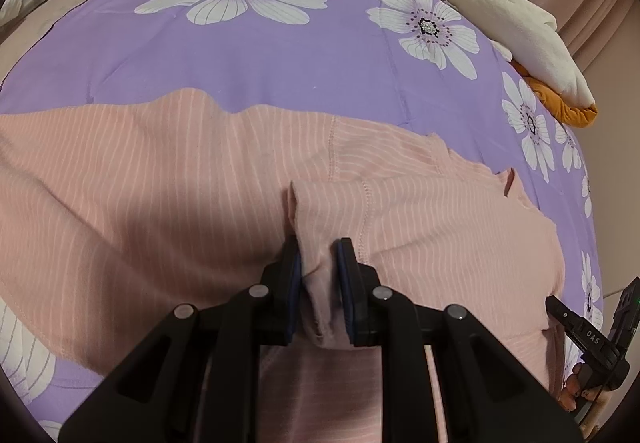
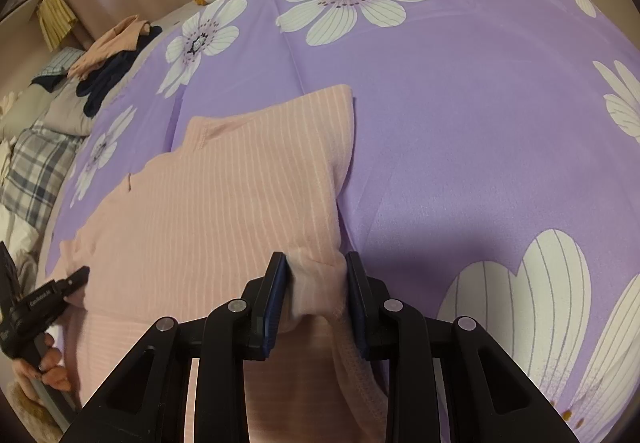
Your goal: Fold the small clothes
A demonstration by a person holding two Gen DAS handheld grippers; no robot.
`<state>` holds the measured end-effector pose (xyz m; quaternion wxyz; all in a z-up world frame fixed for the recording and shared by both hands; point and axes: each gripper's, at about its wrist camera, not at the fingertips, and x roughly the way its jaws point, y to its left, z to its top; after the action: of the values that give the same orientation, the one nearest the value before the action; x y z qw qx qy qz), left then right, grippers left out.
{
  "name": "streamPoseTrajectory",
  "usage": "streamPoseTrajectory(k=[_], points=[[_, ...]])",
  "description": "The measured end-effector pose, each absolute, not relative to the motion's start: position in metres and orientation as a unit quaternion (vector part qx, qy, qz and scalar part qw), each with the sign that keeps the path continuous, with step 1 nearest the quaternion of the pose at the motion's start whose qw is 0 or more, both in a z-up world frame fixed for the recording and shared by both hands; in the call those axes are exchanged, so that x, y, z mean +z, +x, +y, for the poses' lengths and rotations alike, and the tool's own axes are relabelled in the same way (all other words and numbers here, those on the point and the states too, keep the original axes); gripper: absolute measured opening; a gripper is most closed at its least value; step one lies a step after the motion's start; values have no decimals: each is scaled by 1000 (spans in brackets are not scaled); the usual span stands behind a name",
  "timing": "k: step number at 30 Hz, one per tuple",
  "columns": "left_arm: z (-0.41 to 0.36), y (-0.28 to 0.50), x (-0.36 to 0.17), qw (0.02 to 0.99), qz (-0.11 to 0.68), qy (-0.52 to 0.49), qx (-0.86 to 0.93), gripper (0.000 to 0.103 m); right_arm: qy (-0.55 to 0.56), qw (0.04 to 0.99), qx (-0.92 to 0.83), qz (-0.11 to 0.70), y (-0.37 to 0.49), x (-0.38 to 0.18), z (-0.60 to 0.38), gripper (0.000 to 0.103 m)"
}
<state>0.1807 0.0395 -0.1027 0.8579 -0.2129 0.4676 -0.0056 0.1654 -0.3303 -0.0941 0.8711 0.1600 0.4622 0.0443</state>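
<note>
We have the pink striped top [image 1: 160,171] spread on the bed's purple floral quilt [image 1: 248,55], and both grippers are clamped on bunched fabric at its near edge. The left gripper [image 1: 318,263] pinches a gathered fold of cloth between its pads, and the right gripper [image 2: 316,275] does the same at the garment's right-hand edge, where a thick roll of fabric fills the gap between its jaws. Holding the two near points this way lets us lift and carry the whole edge evenly, so we judge a fold toward the far side to be the step in hand.

In the right wrist view the garment's far part lies flat, its neckline [image 2: 208,133] toward the far left and one far corner squared off against the quilt. The open quilt beyond gives room to lay the fold down.

A plush toy [image 1: 496,19] in white and orange lies along the quilt's far edge, well apart from the top. More clothes [image 2: 116,59], pink and dark, sit heaped off the quilt's far left corner, near a plaid pillow [image 2: 36,167], likely waiting their turn.
</note>
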Motion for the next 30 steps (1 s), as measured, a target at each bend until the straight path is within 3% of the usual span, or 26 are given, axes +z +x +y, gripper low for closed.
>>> streamPoseTrajectory(k=[5, 8, 10, 12, 14, 16, 19, 30], points=[[45, 172, -91, 844, 491, -213, -22, 20, 173, 869, 45, 461, 164, -91, -333, 31], [49, 137, -60, 878, 444, -177, -15, 26, 156, 874, 31, 459, 158, -79, -329, 48], [59, 122, -46, 890, 419, -180, 1, 58, 132, 886, 1, 445, 151, -67, -326, 65], [77, 110, -30, 893, 402, -204, 11, 69, 127, 895, -16, 428, 140, -51, -326, 68], [94, 100, -18, 891, 390, -232, 9, 72, 143, 896, -14, 420, 128, -38, -328, 73], [111, 88, -9, 890, 376, -258, 12, 86, 168, 898, -9, 407, 111, -24, -329, 84], [134, 74, -3, 889, 364, -276, 43, 90, 174, 911, -7, 375, 89, -5, -325, 94], [214, 45, -41, 838, 394, -348, 148, 90, 173, 923, 45, 341, 61, 27, -271, 94]])
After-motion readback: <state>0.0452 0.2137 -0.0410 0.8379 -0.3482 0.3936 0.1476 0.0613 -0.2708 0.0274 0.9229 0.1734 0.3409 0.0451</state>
